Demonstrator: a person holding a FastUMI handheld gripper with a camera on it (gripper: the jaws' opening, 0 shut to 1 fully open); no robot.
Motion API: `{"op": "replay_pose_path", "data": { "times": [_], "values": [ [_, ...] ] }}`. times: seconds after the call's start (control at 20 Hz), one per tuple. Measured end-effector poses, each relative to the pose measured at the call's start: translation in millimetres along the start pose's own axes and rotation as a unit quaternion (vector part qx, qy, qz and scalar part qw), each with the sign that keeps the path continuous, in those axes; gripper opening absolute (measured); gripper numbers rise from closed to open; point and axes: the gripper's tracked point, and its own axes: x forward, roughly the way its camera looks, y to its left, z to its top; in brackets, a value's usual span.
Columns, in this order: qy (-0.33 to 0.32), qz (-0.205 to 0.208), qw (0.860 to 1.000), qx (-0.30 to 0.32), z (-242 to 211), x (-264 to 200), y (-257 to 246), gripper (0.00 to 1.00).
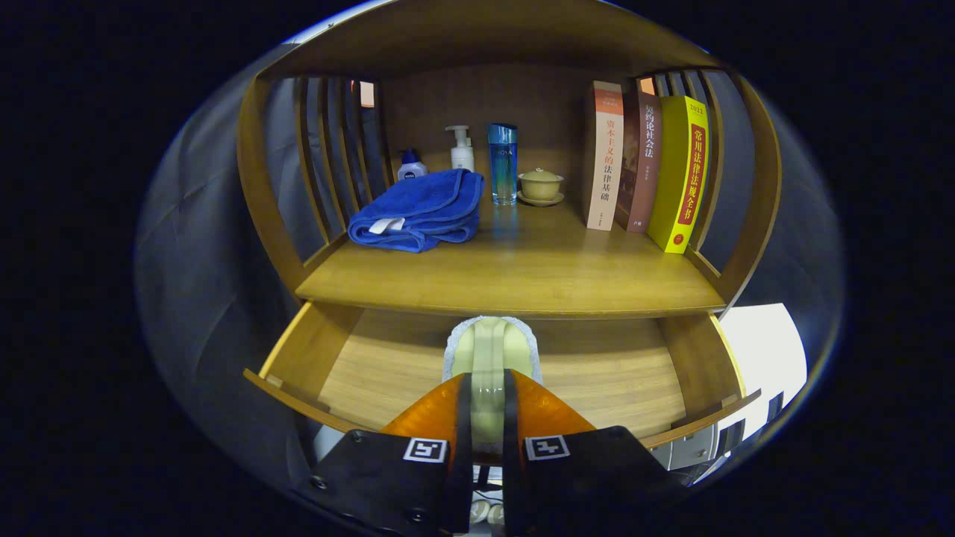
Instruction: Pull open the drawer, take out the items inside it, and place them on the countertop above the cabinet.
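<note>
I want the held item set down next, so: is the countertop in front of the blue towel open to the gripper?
Probably yes. The gripper, shut on the pale brush-like item above the open drawer, faces bare countertop ahead of the blue towel.

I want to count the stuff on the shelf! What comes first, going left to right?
Towel, pump bottle, blue bottle, lidded cup, three books. Below, the gripper jaws hold a pale brush over the open drawer.

Gripper view along the tongs (486,388); close, facing open drawer (597,373)

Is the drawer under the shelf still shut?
No: the drawer is pulled out, and the gripper is shut on a pale green object above it.
</note>
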Motion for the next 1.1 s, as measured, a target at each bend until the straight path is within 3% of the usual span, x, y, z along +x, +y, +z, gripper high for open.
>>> {"op": "replay_pose_path", "data": {
  "times": [0.25,0.6,0.95,1.1],
  "values": [
    [0.007,-0.001,1.0,-0.002,3,-2,2,0.25],
    [-0.041,0.014,0.999,0.013,35,-20,12,0.25],
    [-0.044,-0.047,0.998,-0.016,102,62,-12,0.25],
    [-0.022,-0.061,0.998,-0.021,99,98,-15,0.25]
  ]
}}
